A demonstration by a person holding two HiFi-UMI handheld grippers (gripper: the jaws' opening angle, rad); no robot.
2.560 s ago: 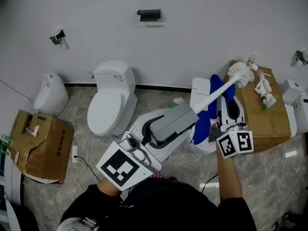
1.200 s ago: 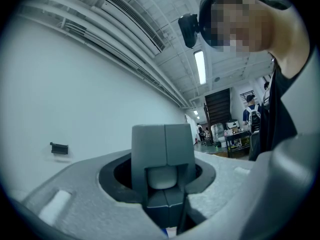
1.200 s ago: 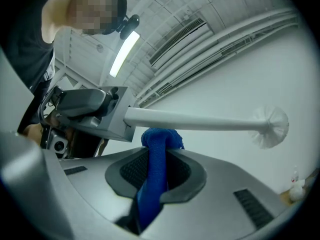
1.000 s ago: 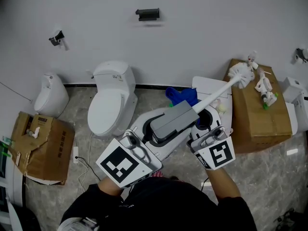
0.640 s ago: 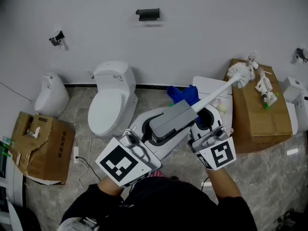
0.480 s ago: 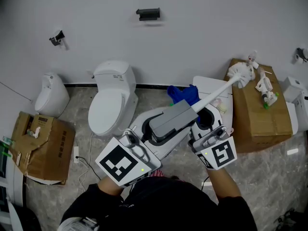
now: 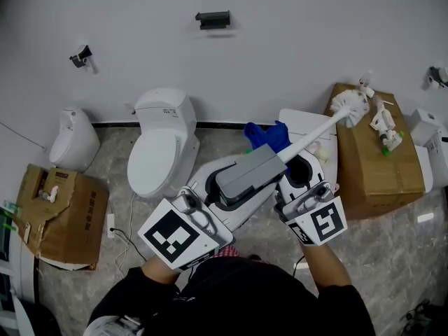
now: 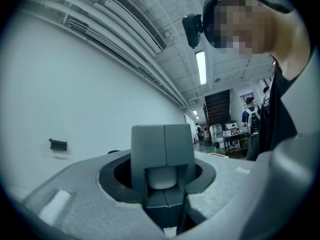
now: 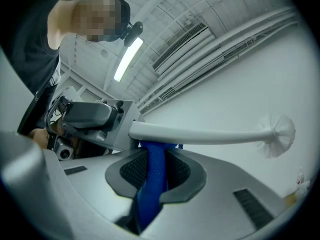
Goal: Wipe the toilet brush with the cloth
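The white toilet brush [image 7: 318, 130] slants up to the right, and its bristle head [image 7: 350, 106] hangs over a cardboard box. My left gripper [image 7: 269, 161] is shut on the near end of its handle; in the left gripper view the rounded handle end [image 8: 162, 177] sits between the grey pads. My right gripper [image 7: 290, 165] is shut on the blue cloth [image 7: 269, 137], which lies against the handle close to the left gripper's jaws. In the right gripper view the cloth [image 9: 152, 176] rises between the jaws to the handle [image 9: 200, 134], with the brush head [image 9: 278, 135] at the far right.
A white toilet [image 7: 162, 149] stands against the wall at left, with a small white fixture [image 7: 73, 136] and an open cardboard box [image 7: 59, 205] beyond it. A second toilet [image 7: 302, 123] sits under the brush. The right cardboard box [image 7: 378, 163] carries white parts. A black holder [image 7: 213, 19] hangs on the wall.
Since the earliest frame my right gripper has brought the cloth left along the handle, from under the brush shaft to beside the left gripper. Over the last second nothing visibly moved.
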